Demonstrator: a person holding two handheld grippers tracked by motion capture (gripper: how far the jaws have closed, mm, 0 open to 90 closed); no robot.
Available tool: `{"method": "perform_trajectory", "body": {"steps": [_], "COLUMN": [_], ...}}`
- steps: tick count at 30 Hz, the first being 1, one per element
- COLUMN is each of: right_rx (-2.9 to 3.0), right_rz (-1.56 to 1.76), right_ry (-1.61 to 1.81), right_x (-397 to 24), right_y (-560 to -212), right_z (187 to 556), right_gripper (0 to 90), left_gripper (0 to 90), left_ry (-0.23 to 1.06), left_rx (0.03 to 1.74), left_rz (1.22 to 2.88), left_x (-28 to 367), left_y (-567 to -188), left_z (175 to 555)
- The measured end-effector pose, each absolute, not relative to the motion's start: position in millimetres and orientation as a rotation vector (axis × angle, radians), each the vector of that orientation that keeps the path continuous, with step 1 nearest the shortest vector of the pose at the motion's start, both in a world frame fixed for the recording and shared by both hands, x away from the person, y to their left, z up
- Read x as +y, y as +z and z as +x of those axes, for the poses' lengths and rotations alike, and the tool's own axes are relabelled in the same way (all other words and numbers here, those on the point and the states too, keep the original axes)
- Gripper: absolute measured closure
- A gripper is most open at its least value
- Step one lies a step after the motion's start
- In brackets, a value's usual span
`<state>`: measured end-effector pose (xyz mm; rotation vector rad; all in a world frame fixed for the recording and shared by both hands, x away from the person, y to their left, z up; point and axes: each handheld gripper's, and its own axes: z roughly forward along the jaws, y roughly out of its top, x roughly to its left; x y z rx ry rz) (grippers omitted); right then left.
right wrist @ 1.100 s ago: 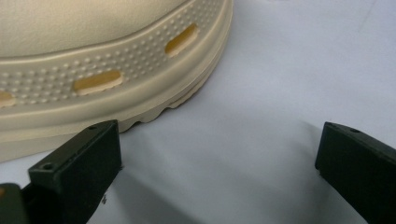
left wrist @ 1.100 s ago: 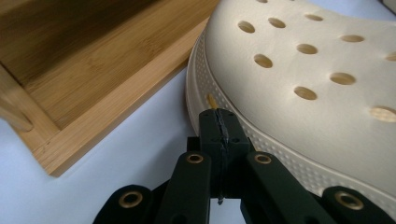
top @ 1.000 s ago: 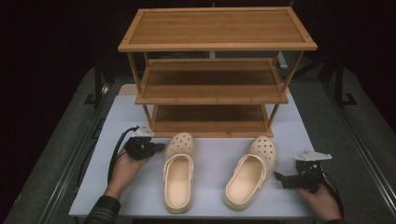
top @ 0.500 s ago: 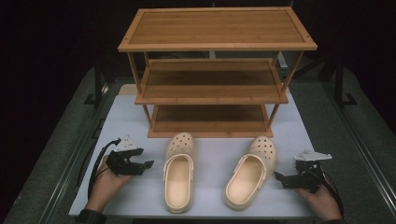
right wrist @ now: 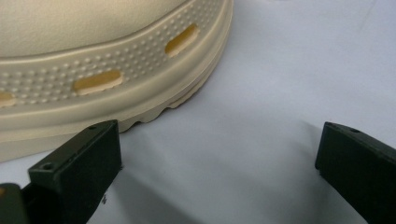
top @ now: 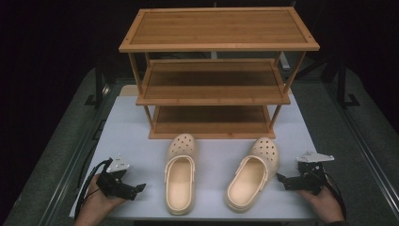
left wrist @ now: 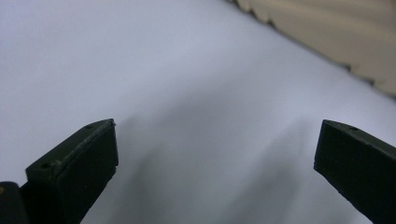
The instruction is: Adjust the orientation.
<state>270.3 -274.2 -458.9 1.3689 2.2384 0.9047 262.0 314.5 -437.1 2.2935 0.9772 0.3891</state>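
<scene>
beige perforated clogs (top: 180, 176), toes shelfward

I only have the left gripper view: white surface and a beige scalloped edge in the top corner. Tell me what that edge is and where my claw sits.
Observer: That edge is the left clog; your left claw is beside it on the white mat, apart from it, jaws open.
Operator: Give me the other shoe.
Observer: The right clog lies angled, toe toward the bamboo rack.
Operator: Report the right claw.
Observer: The right claw is open, close to the right clog's outer side, holding nothing.
Operator: State what's on the rack.
Observer: All three shelves are bare.
</scene>
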Motion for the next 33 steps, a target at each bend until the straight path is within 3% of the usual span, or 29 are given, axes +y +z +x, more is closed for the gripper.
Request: {"method": "perform_trajectory", "body": {"steps": [18, 19, 20, 22, 23, 26, 27, 28, 29, 30, 31, 33], "right_rx": [2.243, 2.248, 2.252, 2.253, 2.251, 2.236, 2.229, 2.229, 2.211, 2.211, 2.200, 2.192], "right_rz": [1.382, 1.383, 1.380, 1.396, 1.401, 1.399, 1.391, 1.391, 1.378, 1.378, 1.365, 1.355], "right_ry": [0.898, 0.890, 0.886, 0.911, 0.924, 0.941, 0.958, 0.958, 0.983, 0.983, 1.013, 1.024], "right_x": [-273.7, -274.1, -276.9, -279.2, -280.3, -282.4, -284.0, -284.0, -286.5, -286.5, -288.9, -289.8], "right_y": [-457.6, -456.3, -451.0, -447.1, -443.6, -437.4, -434.4, -434.4, -429.9, -429.9, -426.1, -423.0], "right_z": [271.1, 271.2, 270.0, 269.6, 269.0, 268.5, 268.5, 268.5, 268.4, 268.4, 269.1, 269.9], "right_gripper": [1.5, 5.8, 21.2, 28.3, 40.1, 54.5, 63.0, 63.0, 75.4, 75.4, 84.1, 89.5], "left_gripper": [0.0, 0.0, 0.0, 0.0, 0.0, 0.0, 0.0, 0.0, 0.0, 0.0, 0.0, 0.0], "left_ry": [0.397, 0.395, 0.395, 0.394, 0.394, 0.393, 0.392, 0.392, 0.392, 0.392, 0.391, 0.390], "left_rx": [0.964, 0.965, 0.965, 0.964, 0.965, 0.965, 0.965, 0.965, 0.965, 0.965, 0.966, 0.968], "left_rz": [2.227, 2.228, 2.228, 2.228, 2.228, 2.229, 2.229, 2.229, 2.229, 2.229, 2.227, 2.224], "left_x": [325.8, 325.8, 325.7, 325.8, 325.7, 325.8, 325.8, 325.8, 325.8, 325.8, 325.9, 325.7], "left_y": [-451.3, -451.2, -451.2, -451.2, -451.2, -451.1, -451.1, -451.1, -451.1, -451.1, -451.2, -451.2], "left_z": [258.9, 259.1, 259.1, 259.2, 259.2, 259.3, 259.3, 259.3, 259.4, 259.4, 259.5, 259.5]}}
